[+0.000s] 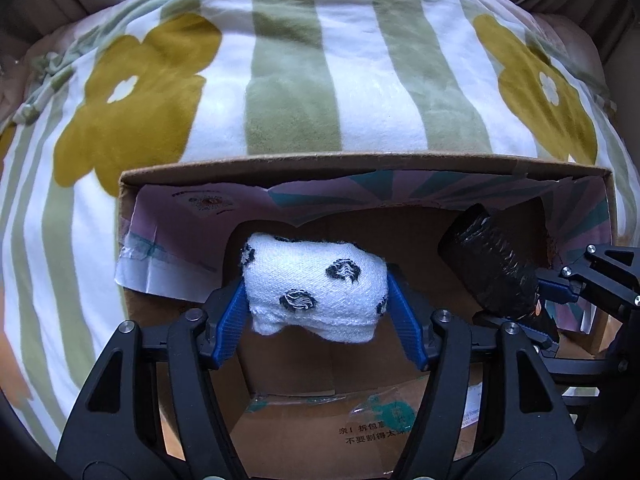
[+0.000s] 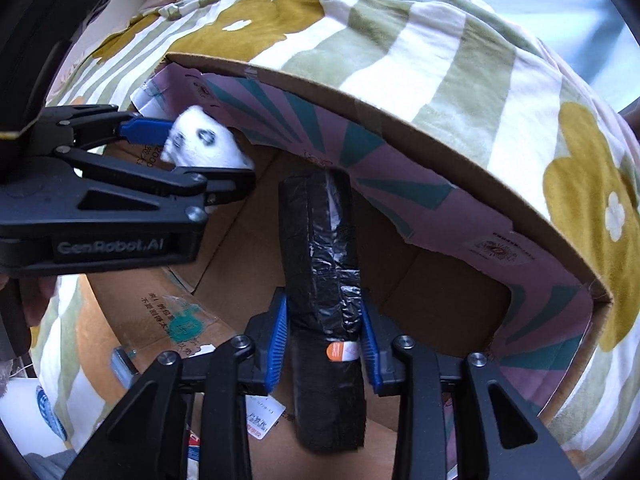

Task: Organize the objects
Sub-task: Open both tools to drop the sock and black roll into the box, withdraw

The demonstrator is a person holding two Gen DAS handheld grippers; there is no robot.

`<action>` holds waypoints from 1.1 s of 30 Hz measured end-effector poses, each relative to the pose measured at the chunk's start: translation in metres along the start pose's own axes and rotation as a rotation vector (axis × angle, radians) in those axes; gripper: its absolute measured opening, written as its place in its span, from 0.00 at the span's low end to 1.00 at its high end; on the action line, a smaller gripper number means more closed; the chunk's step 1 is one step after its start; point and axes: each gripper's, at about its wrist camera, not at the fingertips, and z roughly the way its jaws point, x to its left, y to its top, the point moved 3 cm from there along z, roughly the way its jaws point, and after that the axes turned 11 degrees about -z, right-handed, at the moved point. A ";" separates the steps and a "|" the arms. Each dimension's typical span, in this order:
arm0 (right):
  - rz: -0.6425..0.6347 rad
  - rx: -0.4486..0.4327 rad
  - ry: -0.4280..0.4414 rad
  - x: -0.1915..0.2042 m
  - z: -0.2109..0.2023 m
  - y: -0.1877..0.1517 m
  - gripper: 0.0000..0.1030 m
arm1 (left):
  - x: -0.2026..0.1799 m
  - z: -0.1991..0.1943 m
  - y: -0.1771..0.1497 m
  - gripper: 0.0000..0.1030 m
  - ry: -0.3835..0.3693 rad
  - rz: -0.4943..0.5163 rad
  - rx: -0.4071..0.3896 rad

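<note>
My left gripper (image 1: 316, 292) is shut on a rolled white sock with black spots (image 1: 316, 284) and holds it over the open cardboard box (image 1: 320, 162). My right gripper (image 2: 325, 320) is shut on a black roll of plastic bags (image 2: 320, 264) and holds it inside the same box (image 2: 400, 128), to the right of the sock. The roll also shows in the left wrist view (image 1: 488, 264), with the right gripper (image 1: 556, 300) behind it. In the right wrist view the left gripper (image 2: 188, 152) and the sock (image 2: 204, 142) are at the left.
The box rests on a bed cover with green stripes and mustard flowers (image 1: 288, 80). Torn pink and teal paper lines the box's far wall (image 2: 400, 184). The box floor (image 1: 352, 432) bears printed text and tape. Small paper labels (image 2: 262, 416) lie at the near edge.
</note>
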 end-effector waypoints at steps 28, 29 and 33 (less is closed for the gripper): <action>0.063 -0.121 -0.037 0.035 -0.104 -0.016 0.97 | 0.010 -0.105 -0.012 1.00 -0.076 -0.041 -0.089; 0.065 -0.124 -0.047 0.034 -0.113 -0.015 0.97 | 0.011 -0.116 -0.015 1.00 -0.071 -0.040 -0.100; 0.087 -0.147 -0.094 0.053 -0.146 -0.021 0.97 | 0.018 -0.159 -0.033 1.00 -0.090 -0.045 -0.133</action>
